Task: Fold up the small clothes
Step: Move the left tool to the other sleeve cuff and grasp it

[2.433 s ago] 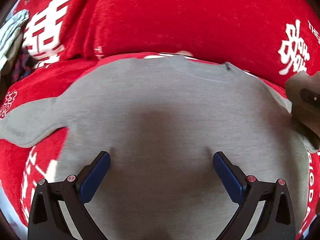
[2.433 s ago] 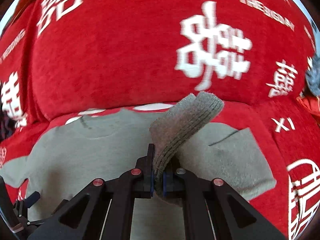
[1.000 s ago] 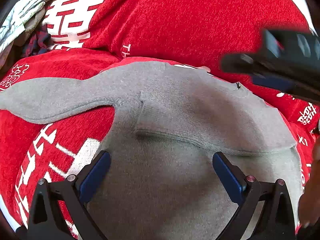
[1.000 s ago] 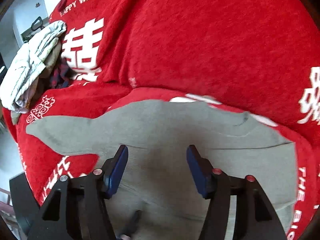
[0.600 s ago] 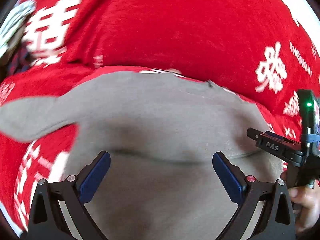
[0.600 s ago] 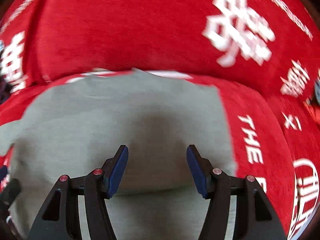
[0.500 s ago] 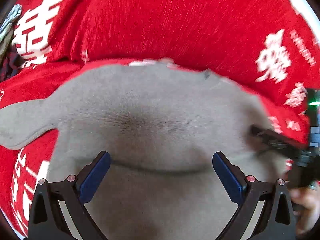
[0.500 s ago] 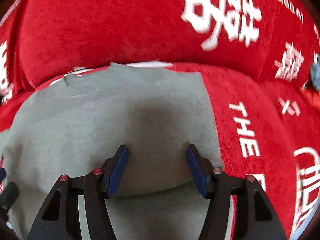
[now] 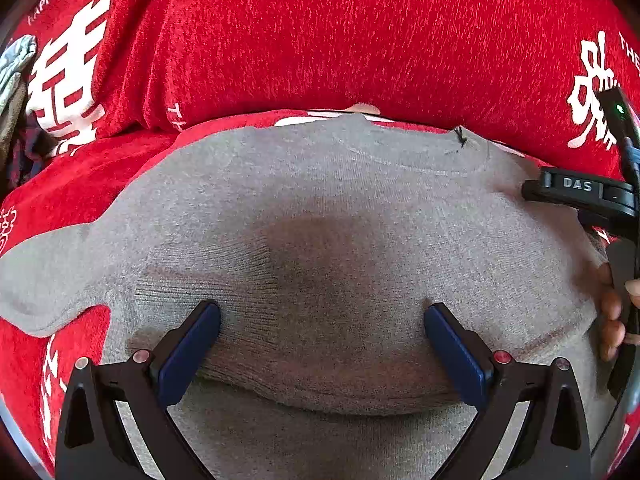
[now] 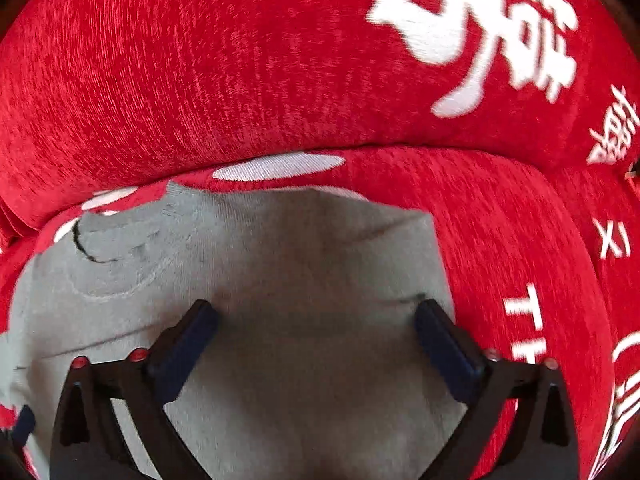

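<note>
**Both grippers open over a half-folded grey top**

The right gripper (image 10: 316, 320) stands with its jaws spread to full width, having just been opening; nothing is clamped between them, only the flat knit below. The left gripper (image 9: 322, 320) is likewise wide open and empty, its blue pads (image 9: 188, 354) poised over the cloth without pinching it.

The grey top (image 9: 320, 208) lies spread on the red sofa cover (image 9: 360, 40), neckline toward the backrest. Its right sleeve is already turned in across the chest, leaving a straight folded edge (image 10: 438, 256) on that side and a cuff ridge across the body. The left sleeve (image 9: 44, 276) lies outstretched on the red cover, not yet folded.

Judgement: the jaws are open because one sleeve fold is set down and neither tool has taken a new hold. The left sleeve appears the next part to bring in. The person's hand (image 9: 610, 312) on the right tool's handle shows at the left view's edge.
</note>
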A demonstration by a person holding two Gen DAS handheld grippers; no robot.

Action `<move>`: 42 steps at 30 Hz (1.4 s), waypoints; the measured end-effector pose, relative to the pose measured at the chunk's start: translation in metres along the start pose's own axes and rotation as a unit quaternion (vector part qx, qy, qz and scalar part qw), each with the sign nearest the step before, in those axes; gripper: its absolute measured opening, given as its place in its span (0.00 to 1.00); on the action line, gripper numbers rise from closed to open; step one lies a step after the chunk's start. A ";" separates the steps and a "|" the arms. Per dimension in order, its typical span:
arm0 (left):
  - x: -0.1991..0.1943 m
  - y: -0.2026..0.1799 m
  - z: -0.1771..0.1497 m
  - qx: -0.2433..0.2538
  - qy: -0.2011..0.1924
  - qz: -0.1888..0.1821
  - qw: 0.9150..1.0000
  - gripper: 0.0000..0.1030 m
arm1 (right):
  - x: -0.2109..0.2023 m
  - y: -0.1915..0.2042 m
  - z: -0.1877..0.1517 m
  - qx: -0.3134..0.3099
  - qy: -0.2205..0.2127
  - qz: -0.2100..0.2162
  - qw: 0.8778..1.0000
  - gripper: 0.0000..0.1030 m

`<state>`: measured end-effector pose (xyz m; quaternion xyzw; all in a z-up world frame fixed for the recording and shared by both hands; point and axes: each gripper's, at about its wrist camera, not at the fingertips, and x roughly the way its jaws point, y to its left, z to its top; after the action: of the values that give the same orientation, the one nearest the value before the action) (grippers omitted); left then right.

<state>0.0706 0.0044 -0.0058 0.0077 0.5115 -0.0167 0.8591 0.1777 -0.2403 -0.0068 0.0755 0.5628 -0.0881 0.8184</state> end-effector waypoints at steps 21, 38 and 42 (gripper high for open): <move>-0.031 0.007 -0.036 -0.018 -0.002 0.008 1.000 1.00 | -0.080 0.025 -0.132 -0.071 -0.096 -0.029 0.992 0.95; -0.058 0.202 -0.080 -0.226 -0.005 0.048 0.973 1.00 | -0.088 0.025 -0.179 -0.062 -0.121 -0.031 0.990 0.95; -0.063 0.274 -0.092 -0.309 -0.009 0.106 0.945 0.99 | -0.090 0.027 -0.181 -0.065 -0.123 -0.038 0.990 0.95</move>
<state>-0.0299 0.2826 0.0044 -0.2036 0.4805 0.2333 0.8205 -0.0122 -0.1684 0.0139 -0.0108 0.4649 -0.0907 0.8806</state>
